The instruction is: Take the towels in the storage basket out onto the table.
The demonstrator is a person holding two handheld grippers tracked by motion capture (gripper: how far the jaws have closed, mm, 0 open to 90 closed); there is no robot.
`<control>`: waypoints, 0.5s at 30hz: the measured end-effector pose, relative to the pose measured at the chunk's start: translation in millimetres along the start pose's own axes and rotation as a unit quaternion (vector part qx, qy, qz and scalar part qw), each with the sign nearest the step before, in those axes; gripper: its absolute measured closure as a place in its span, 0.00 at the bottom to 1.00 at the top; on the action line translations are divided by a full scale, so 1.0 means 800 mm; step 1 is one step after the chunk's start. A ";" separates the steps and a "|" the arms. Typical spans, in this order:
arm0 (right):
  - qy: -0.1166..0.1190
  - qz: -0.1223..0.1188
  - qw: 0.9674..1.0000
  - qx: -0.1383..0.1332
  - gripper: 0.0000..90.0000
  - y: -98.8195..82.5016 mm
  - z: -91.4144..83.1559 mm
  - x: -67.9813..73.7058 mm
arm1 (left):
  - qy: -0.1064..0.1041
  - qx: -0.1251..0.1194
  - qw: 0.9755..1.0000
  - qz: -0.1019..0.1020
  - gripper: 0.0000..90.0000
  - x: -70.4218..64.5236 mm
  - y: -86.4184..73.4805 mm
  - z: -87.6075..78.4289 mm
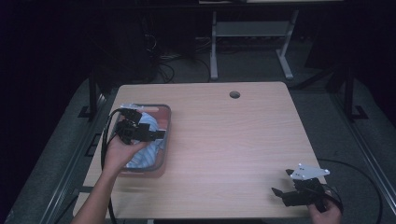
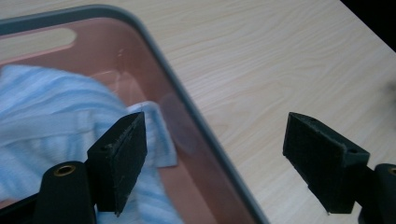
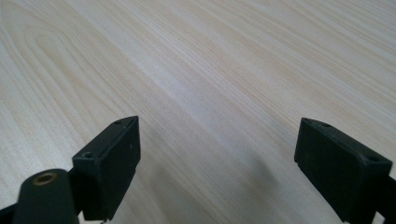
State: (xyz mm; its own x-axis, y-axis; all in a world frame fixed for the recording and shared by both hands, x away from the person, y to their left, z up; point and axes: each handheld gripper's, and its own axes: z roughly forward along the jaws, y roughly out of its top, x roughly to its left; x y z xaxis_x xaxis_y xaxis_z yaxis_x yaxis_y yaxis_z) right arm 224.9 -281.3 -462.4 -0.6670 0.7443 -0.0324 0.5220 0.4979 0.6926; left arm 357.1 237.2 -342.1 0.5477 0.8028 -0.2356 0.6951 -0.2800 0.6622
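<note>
A pink see-through basket with a grey rim point(image 1: 167, 122) sits at the table's left side, and a light blue striped cloth point(image 1: 148, 148) lies inside it. My left gripper point(image 1: 156, 134) hovers over the basket, open. In the left gripper view the jaws straddle the basket's rim point(image 2: 196, 116): one is over the cloth point(image 2: 51, 116), the other over the tabletop, and nothing is held between them. My right gripper point(image 1: 280, 193) is open near the table's front right corner, low over bare wood point(image 3: 210, 84), with nothing between its jaws.
The wooden table point(image 1: 233, 140) has a round cable hole point(image 1: 234, 94) near its far edge. Beyond the table stands a white metal frame point(image 1: 252, 32), with cables on the dark floor. A black cable point(image 1: 106, 140) loops beside the basket.
</note>
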 end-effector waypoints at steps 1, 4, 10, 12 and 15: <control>0.000 0.002 1.000 0.001 0.15 0.000 0.000 0.000 | 0.002 0.005 1.000 -0.004 0.24 0.004 -0.001 0.000; 0.001 0.002 1.000 0.001 0.15 0.000 0.000 0.000 | 0.010 0.011 1.000 -0.016 0.24 0.016 -0.005 0.002; 0.001 -0.001 1.000 -0.001 0.15 0.000 0.000 0.001 | 0.046 0.021 0.998 -0.026 0.24 0.032 -0.012 0.007; 0.002 -0.003 1.000 -0.003 0.15 0.000 0.000 0.000 | 0.057 0.028 0.998 -0.027 0.24 0.037 -0.014 0.011; 0.002 -0.002 1.000 -0.004 0.15 0.000 -0.001 0.000 | 0.068 0.047 0.996 -0.039 0.24 0.044 -0.017 0.019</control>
State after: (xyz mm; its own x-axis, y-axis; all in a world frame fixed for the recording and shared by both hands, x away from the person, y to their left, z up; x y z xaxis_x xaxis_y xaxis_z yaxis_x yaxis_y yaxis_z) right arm 224.2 -281.5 -462.0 -0.6710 0.7407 -0.0318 0.5156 0.4970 0.6980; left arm 374.4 261.4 -370.3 0.4270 0.8859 -0.1814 0.7774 -0.2571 0.5741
